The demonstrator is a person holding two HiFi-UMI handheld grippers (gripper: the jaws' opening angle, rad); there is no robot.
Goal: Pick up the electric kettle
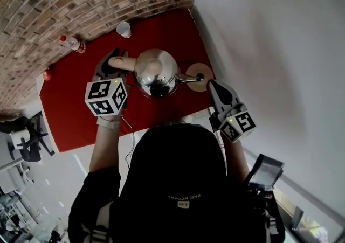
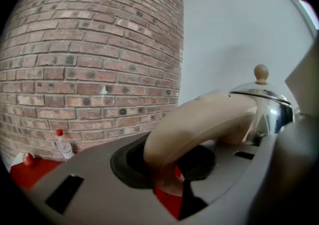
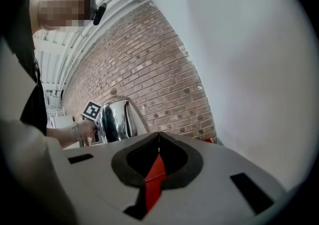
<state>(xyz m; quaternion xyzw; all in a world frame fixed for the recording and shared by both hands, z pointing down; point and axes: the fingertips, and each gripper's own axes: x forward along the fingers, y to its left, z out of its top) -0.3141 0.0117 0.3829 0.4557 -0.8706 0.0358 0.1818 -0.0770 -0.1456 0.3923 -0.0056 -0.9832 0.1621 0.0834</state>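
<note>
- Overhead, in the head view, the electric kettle (image 1: 156,69) shows mid-frame over the red bench (image 1: 70,112); whether it rests there I cannot tell. Its cream handle (image 1: 123,63) points left into the left hand-held gripper (image 1: 114,60). The right hand-held gripper (image 1: 214,87) hangs at lower right, near a round base (image 1: 202,83).
- Left gripper view: the jaws pinch the handle's lower bend, with the steel body at right. That grip sits off to one side of the weight, so I'd raise it slowly and level to stop the kettle twisting.
- Right gripper view: the jaws are pressed together, empty, with the kettle at left, apart from them.
</note>
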